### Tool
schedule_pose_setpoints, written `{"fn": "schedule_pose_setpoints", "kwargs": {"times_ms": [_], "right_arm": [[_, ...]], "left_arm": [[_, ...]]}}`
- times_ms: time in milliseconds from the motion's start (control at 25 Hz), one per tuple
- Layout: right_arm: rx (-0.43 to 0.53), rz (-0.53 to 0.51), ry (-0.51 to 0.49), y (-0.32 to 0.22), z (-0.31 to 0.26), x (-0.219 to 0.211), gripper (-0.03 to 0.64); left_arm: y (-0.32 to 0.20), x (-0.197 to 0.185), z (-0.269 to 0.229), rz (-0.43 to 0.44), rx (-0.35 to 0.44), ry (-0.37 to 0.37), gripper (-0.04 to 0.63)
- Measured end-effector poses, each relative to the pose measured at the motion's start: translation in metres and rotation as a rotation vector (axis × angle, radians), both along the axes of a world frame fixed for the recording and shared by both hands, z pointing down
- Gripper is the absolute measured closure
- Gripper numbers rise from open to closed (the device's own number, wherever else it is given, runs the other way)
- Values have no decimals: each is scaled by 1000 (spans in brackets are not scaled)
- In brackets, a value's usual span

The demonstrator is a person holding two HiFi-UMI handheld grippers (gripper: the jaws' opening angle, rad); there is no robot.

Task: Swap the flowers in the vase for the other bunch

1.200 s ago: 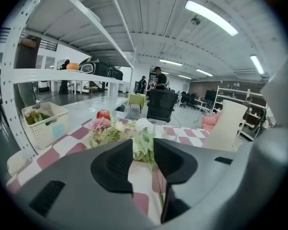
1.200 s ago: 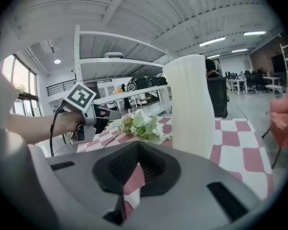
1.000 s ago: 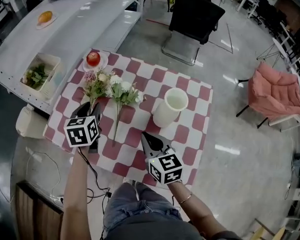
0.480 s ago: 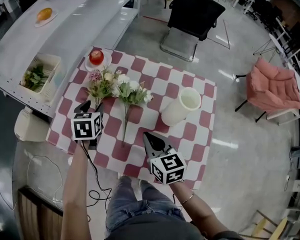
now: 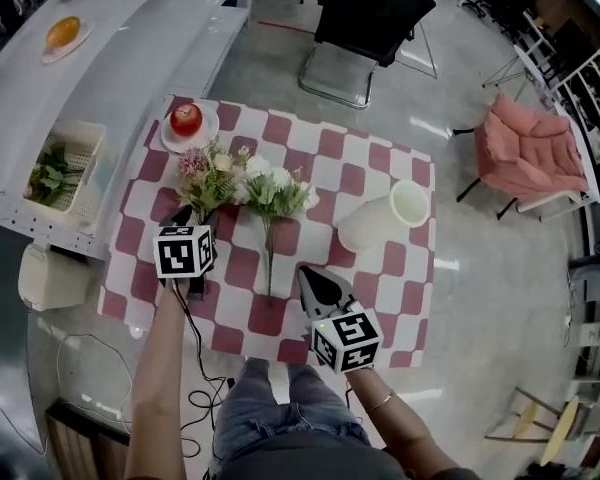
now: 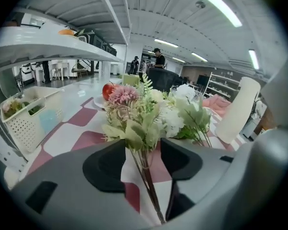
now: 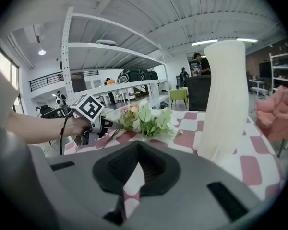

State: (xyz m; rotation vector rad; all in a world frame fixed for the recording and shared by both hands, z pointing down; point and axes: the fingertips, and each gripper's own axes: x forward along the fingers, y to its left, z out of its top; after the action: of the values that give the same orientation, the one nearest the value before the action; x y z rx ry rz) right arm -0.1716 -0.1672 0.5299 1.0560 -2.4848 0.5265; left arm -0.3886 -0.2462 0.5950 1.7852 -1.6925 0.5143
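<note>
Left jaws opening astride one bunch (image 6: 130, 115) of two

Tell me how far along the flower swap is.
Done: the vase stands empty; the pink bunch and white bunch lie on the table. In hand: the left gripper, jaws just opening, straddles the pink stems. Left: a bunch must enter the vase.
</note>
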Motion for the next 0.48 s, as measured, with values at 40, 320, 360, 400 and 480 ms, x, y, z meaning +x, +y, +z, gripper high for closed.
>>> {"fn": "schedule_pose_setpoints", "kwargs": {"times_ms": [40,320,360,400,480], "right_arm": [[-1,12,6,-1,1,-1,607],[-5,66,31,-12,3,-10,607],[-5,71,33,-14,4,-11,606],[-6,76,35,-15,4,-12,607],[-7,87,37,-19,4,-13,607]], "left_arm": [[-3,0,2,11,-6,16,356],[-22,-2,14,59,-71,86,370],[-23,-2,16,65,-78,90,374],[-25,-2,18,70,-87,91,379],[-28,-3,21,76,-107,87,394]]}}
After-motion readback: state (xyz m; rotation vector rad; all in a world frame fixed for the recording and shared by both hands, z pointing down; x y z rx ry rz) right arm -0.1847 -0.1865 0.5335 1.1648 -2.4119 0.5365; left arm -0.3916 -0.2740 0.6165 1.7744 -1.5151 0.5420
